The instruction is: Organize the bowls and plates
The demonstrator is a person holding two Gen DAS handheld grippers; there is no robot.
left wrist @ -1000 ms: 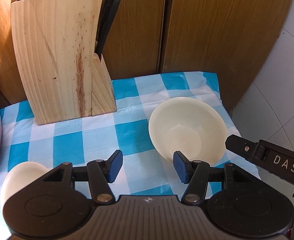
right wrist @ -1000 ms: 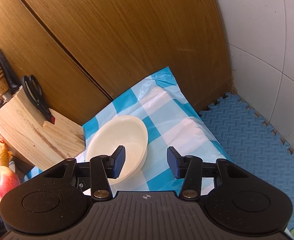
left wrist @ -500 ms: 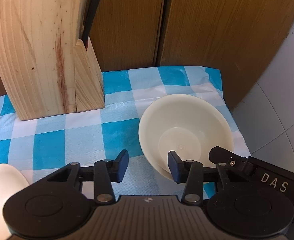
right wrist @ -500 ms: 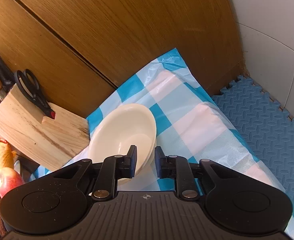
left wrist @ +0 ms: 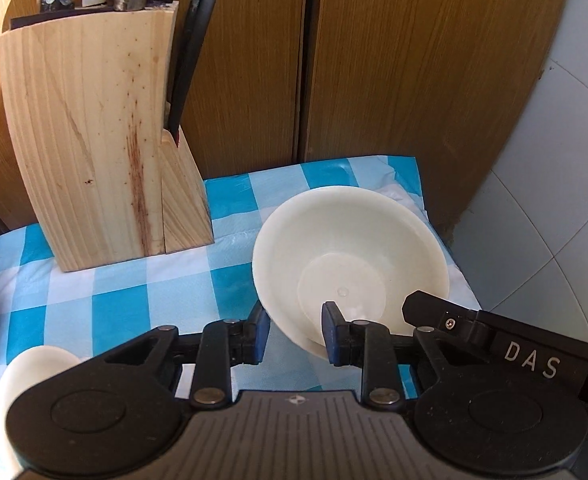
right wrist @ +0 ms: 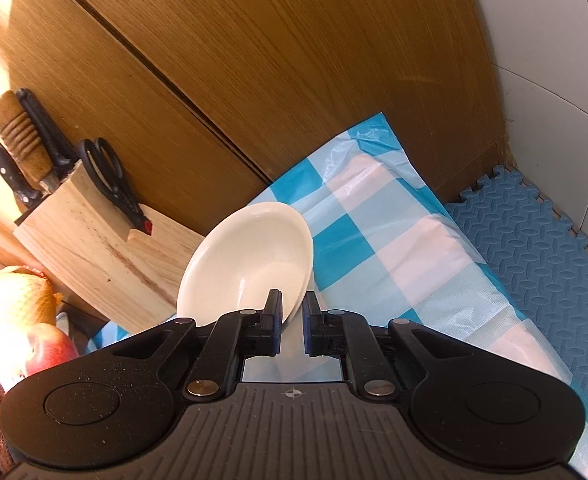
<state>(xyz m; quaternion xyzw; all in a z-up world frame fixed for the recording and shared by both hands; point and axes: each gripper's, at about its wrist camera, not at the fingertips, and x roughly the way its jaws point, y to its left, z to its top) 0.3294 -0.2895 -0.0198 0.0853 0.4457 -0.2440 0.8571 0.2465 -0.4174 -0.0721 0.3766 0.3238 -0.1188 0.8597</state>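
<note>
Both grippers meet at the same cream bowl [left wrist: 350,264], which sits on the blue-and-white checked cloth [left wrist: 113,308] near its far right corner. Left gripper [left wrist: 296,332]: its 2 blue-padded fingers straddle the bowl's near rim, 1 pad outside the wall and 1 inside, with a clear gap on each side, so it is open and grips nothing. Right gripper [right wrist: 291,322]: its jaws are drawn close together around the bowl's rim, the left pad inside the bowl and the right pad outside; it appears to pinch the rim, and in its own view the bowl [right wrist: 245,264] tilts up on that side. In the left view the right gripper's black finger enters from the right and lies over the bowl's rim.

The bowl holds nothing but a small raised dot at its centre; a second rim line below suggests it may be 2 nested bowls, though I cannot tell for sure. At the lower left edge of the left view, another cream dish [left wrist: 33,376] lies on the cloth, half hidden by the gripper body.

Further back stands a wooden knife block [left wrist: 101,152] holding several knife handles and black scissors [right wrist: 111,184]. Beside it are a netted fruit [right wrist: 13,300] and an apple [right wrist: 49,348]. Behind everything rise brown wooden cabinet doors [left wrist: 394,60]; blue foam floor mats [right wrist: 534,248] lie to the right.
</note>
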